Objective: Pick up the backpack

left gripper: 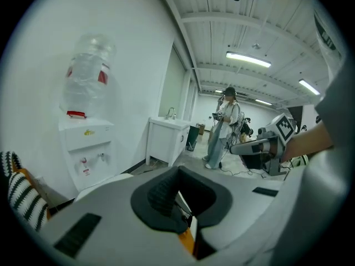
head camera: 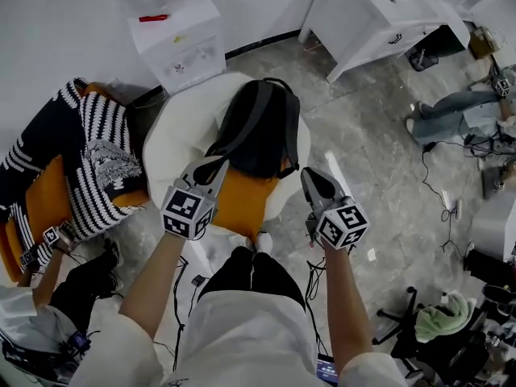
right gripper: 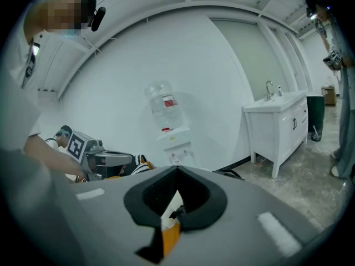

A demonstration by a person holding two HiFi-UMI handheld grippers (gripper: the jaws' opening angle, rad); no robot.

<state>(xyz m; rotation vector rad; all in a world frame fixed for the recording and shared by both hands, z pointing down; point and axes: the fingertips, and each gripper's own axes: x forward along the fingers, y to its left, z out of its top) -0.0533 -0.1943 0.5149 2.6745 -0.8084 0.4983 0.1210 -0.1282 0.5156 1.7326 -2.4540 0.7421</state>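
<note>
Black backpack (head camera: 258, 131) is lying unlifted on the white chair (head camera: 171, 135); left gripper (head camera: 214, 169) and right gripper (head camera: 310, 177) are hovering close, jaws pressed together, empty.

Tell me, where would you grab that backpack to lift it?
Probably the grey shoulder strap lying on top of the backpack: it is thin, exposed and runs toward the left gripper. Come from above on the near side; the bulky body offers the jaws little.
</note>
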